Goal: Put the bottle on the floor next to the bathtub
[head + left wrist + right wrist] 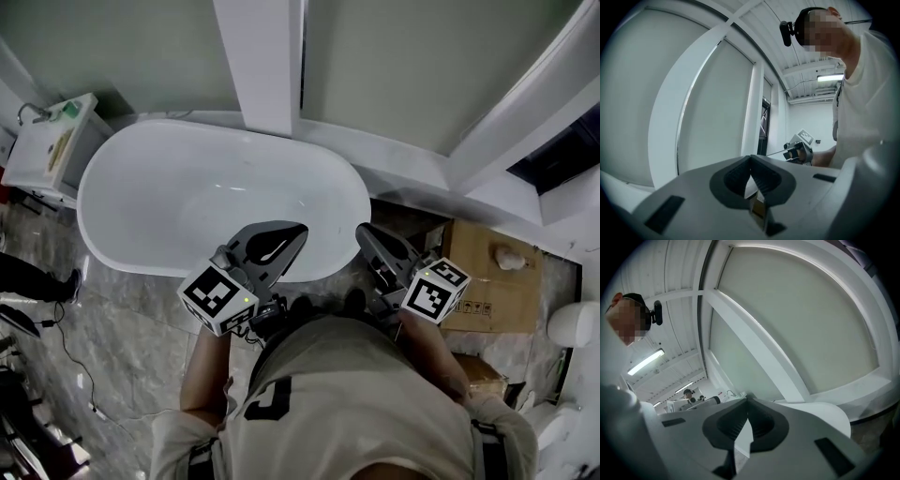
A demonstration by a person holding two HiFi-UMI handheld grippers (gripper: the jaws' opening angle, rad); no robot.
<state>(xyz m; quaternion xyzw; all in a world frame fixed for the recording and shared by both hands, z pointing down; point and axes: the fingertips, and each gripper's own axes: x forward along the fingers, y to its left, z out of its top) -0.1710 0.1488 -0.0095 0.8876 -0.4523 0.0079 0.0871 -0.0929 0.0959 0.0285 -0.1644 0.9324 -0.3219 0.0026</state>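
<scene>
I see no bottle in any view. The white oval bathtub (141, 202) fills the middle of the head view, and nothing shows inside it. My left gripper (300, 231) hangs over the tub's near rim, jaws shut with nothing between them. My right gripper (362, 231) is just right of the tub's end, also shut and empty. In the left gripper view the jaws (751, 157) meet tip to tip, and beyond them is the right gripper's marker cube (805, 138). The right gripper view shows its jaws (747, 400) closed against a white framed wall.
A white washstand (52, 141) stands left of the tub. A cardboard box (487, 281) with a small pale object (511, 256) lies on the marble floor at the right, next to a white toilet (572, 323). A cable (66, 352) trails across the floor at left.
</scene>
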